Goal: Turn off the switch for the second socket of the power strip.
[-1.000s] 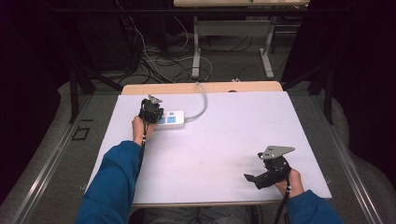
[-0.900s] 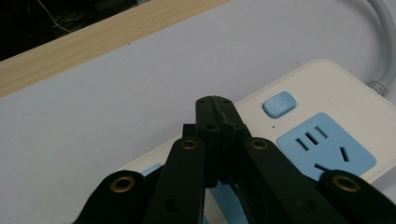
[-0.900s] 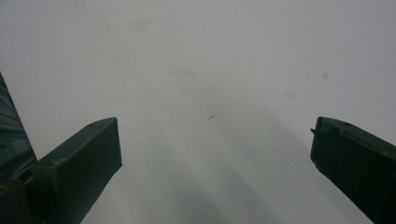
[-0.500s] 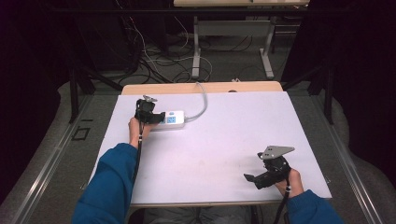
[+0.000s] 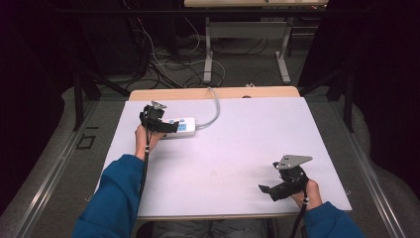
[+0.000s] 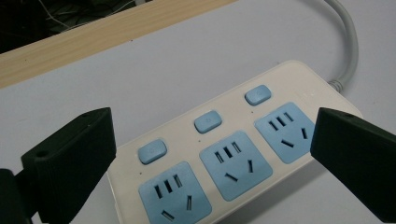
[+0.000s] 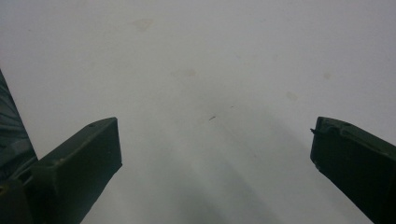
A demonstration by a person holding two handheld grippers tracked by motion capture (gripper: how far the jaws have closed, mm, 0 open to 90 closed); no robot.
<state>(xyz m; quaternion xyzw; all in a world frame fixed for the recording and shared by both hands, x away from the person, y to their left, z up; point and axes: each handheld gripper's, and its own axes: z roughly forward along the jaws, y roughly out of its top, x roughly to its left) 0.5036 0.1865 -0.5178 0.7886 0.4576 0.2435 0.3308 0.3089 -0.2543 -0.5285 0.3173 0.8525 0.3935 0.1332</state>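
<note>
My left gripper (image 5: 159, 121) sits at the far-left part of the white table (image 5: 237, 148), over the near end of the power strip (image 5: 181, 127); its jaws have just been opening and now stand wide apart, with the strip's blue sockets (image 6: 236, 164) between them, pads not touching. The strip lies flat, its grey cord (image 5: 214, 106) curving off to the far edge. My right gripper (image 5: 277, 187) rests near the front-right corner, jaws spread over bare tabletop, holding nothing.
</note>
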